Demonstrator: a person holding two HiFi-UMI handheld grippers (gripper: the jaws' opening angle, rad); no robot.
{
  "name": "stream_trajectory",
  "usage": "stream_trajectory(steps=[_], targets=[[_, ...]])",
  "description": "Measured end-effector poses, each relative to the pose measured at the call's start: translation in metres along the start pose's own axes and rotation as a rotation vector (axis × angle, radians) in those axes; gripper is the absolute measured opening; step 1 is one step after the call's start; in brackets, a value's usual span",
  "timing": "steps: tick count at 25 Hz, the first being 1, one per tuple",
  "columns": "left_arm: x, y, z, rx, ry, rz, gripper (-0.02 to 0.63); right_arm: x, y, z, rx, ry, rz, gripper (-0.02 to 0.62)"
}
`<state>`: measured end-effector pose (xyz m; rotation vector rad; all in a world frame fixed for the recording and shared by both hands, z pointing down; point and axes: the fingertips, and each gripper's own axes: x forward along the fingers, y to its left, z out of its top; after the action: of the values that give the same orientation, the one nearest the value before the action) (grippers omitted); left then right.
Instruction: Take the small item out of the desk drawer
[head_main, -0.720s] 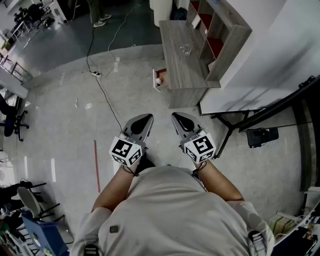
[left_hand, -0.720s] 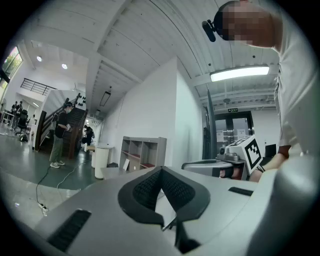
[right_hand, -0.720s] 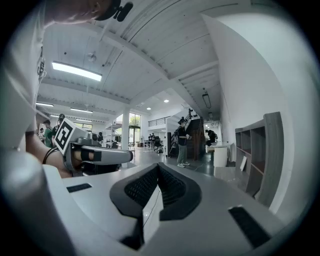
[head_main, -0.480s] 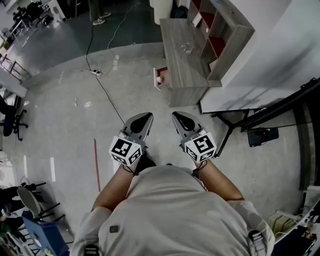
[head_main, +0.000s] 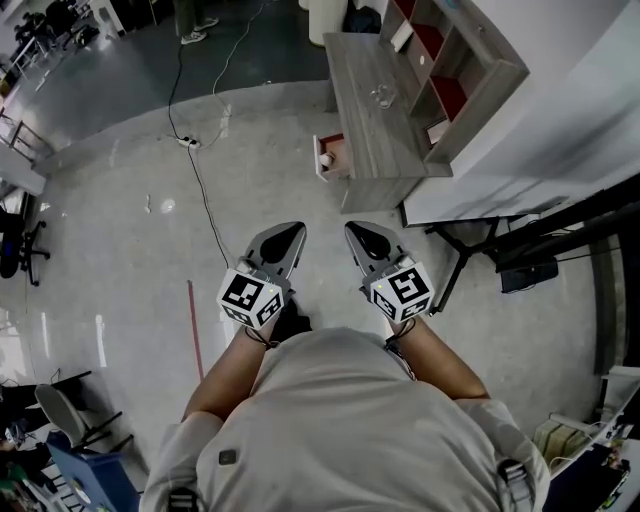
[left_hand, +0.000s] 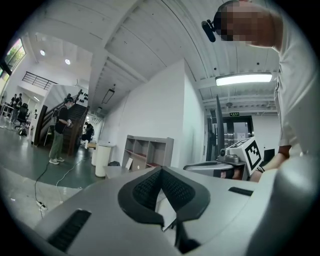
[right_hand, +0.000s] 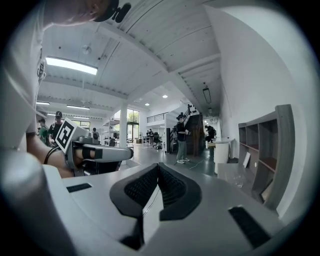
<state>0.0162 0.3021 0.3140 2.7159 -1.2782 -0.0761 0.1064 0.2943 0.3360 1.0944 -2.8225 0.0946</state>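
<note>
Small item lies in open drawer, axis too small for us to read. Left claw, right claw: pressed together, empty.

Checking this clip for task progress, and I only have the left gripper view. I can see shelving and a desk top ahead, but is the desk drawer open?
Observer: Yes. In the head view the drawer stands pulled out from the desk, with a small pale round item inside.
Operator: Is the right gripper carrying anything?
Observer: No. The right gripper view shows the right gripper with its jaws together and nothing between them.
Operator: How close are the grippers to the drawer?
Observer: Well short. In the head view the left gripper and the right one are held near the person's body, with a stretch of floor between them and the desk.
</note>
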Motion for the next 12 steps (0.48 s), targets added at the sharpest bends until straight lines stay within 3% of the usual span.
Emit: stream_trajectory(steps=[12], targets=[[-0.013, 0.125, 0.018, -0.024, 0.015, -0.057, 0.015, 0.11, 0.013, 0.015, 0.031, 0.011, -0.078, 0.021]])
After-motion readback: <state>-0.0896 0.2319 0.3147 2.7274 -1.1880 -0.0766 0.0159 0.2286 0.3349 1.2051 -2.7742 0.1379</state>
